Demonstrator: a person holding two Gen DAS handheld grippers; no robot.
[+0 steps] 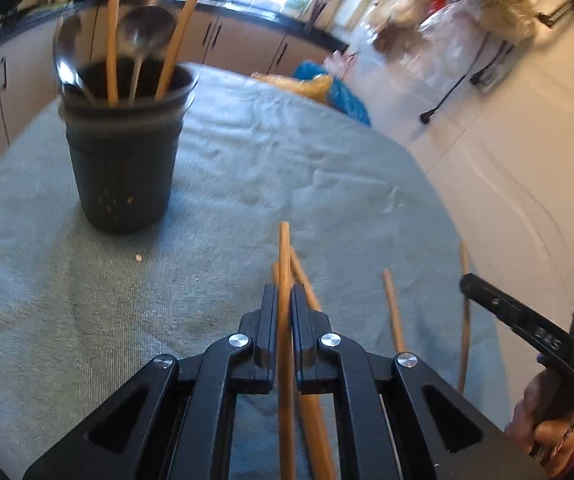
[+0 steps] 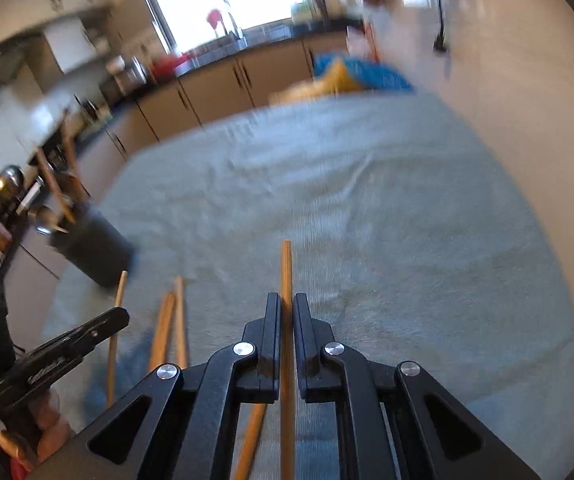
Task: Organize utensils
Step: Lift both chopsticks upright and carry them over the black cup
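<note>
Left tool [image 1: 284,294] and right tool [image 2: 286,304] each clamped on a slim, smooth, tan wooden stick [image 1: 285,256].

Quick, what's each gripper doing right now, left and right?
Left gripper: shut on a thin wooden stick.
Right gripper: shut on another thin wooden stick.
</note>
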